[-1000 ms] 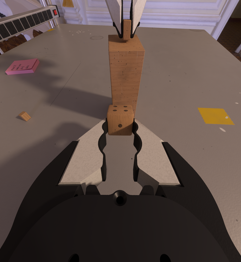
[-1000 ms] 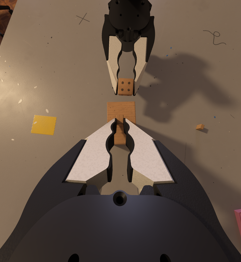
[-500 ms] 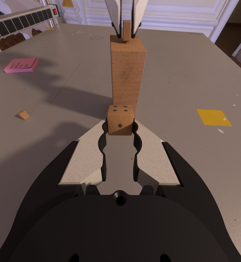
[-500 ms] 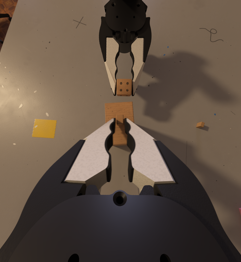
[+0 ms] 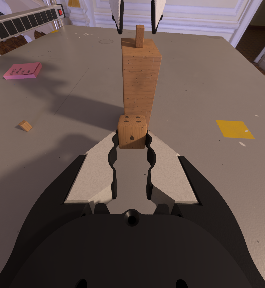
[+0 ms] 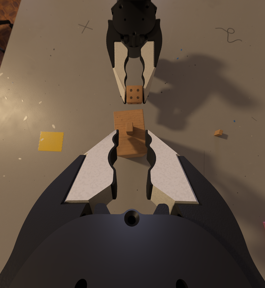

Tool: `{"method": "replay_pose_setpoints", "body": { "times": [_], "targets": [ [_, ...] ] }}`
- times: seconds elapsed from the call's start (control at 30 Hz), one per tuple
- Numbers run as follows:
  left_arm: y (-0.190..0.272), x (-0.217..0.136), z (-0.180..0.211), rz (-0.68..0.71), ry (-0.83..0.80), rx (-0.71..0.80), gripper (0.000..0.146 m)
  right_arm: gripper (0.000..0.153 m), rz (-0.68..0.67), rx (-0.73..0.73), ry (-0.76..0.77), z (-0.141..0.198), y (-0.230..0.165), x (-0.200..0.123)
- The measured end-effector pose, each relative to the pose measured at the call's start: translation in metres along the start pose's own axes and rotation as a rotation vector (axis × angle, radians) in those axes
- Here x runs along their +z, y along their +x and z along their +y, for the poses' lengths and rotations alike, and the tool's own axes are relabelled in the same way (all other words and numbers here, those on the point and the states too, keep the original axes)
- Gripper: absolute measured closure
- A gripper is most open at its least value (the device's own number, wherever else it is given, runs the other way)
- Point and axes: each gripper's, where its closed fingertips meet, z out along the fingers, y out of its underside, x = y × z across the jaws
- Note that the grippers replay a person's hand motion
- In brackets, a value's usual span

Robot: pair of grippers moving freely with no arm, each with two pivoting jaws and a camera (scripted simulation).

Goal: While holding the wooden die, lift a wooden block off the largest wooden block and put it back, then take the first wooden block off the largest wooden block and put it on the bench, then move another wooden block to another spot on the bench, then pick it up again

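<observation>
My left gripper is shut on the wooden die, held just in front of the tall, largest wooden block, which stands upright on the bench. A small slim wooden block stands upright on that block's top. My right gripper is open above it, pointing down, its fingertips apart on either side of the slim block and not touching it. From the right wrist view I see the slim block on the large block's top, and the left gripper with the die. Another small wooden block lies on the bench at the left.
A pink pad of notes lies at the far left, a yellow patch marks the bench at the right. A power strip runs past the far left corner. The bench edge falls off at the far right.
My right gripper has opened and let go of the slim block, which now stands free on the largest block. The left gripper still holds the die in the same place.
</observation>
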Motion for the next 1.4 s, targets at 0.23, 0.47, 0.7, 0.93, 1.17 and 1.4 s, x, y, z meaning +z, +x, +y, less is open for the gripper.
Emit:
{"method": "replay_pose_setpoints", "body": {
  "times": [0.23,0.47,0.7,0.93,1.17,1.4],
  "targets": [
    [0.001,0.000,0.000,0.004,-0.001,0.000,0.112,0.144,-0.025,-0.018,-0.027,0.003,-0.003,0.006],
    [0.001,-0.001,0.001,0.010,-0.001,-0.008,0.112,0.144,-0.304,0.278,0.275,-0.031,-0.011,-0.025],
    [0.001,-0.001,0.001,0.010,0.000,-0.007,0.112,0.144,-0.323,0.328,0.298,-0.029,-0.009,-0.030],
    [0.004,-0.001,0.001,-0.007,-0.008,0.027,0.112,0.144,-0.141,0.195,0.212,-0.020,-0.007,-0.026],
    [0.005,0.000,0.000,-0.013,-0.005,0.039,0.112,0.144,-0.027,0.104,0.163,-0.008,-0.015,-0.020],
    [0.008,0.000,0.000,-0.027,-0.008,0.064,0.112,0.144,0.014,0.055,0.159,-0.001,-0.018,-0.020]
  ]
}}
